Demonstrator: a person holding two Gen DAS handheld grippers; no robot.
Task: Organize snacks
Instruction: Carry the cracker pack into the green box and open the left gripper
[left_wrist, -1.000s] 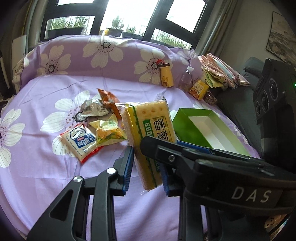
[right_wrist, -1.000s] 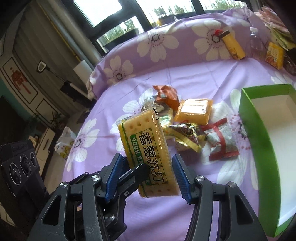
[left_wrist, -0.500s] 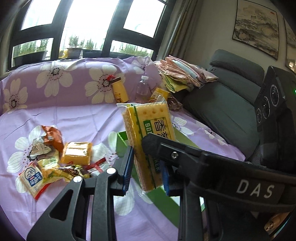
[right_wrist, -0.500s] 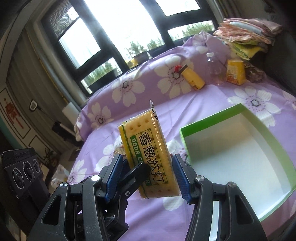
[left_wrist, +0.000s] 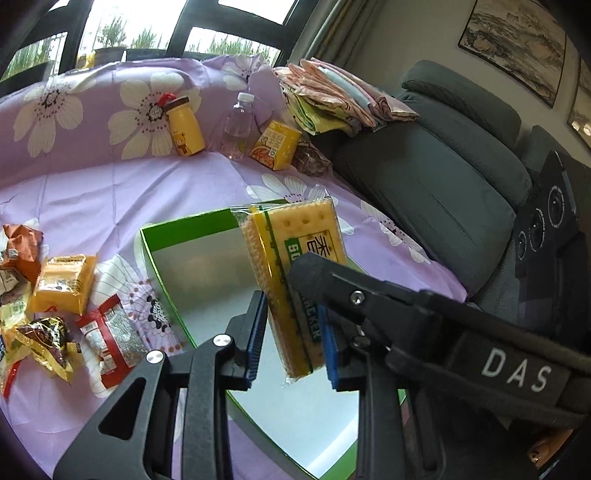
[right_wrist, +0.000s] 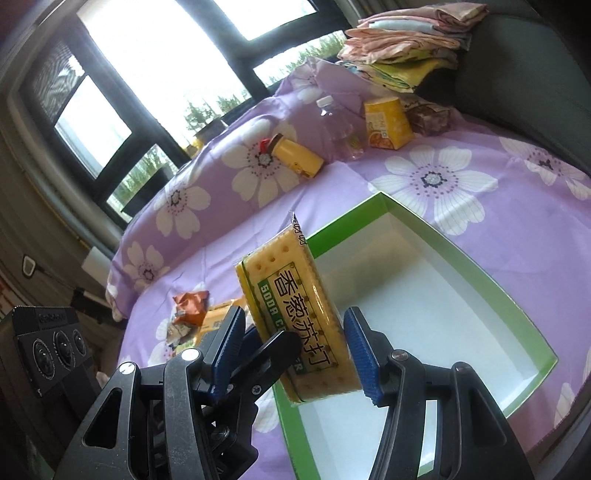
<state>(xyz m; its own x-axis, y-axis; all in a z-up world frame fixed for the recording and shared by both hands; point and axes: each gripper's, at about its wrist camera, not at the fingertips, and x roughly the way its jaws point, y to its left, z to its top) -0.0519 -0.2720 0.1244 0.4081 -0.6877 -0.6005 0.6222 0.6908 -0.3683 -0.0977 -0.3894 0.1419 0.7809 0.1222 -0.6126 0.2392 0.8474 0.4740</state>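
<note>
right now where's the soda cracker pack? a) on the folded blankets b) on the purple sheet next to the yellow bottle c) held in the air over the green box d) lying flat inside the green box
c: the soda cracker pack is held up between both sets of jaws, above the empty white floor of the green box, which sits on the purple sheet.

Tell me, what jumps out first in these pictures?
A yellow soda cracker pack held up in the middle, both the left gripper and right gripper around it. Right beneath sits an open green box with a white inside, on a purple flowered sheet. Loose snack packets lie beside the box.
</note>
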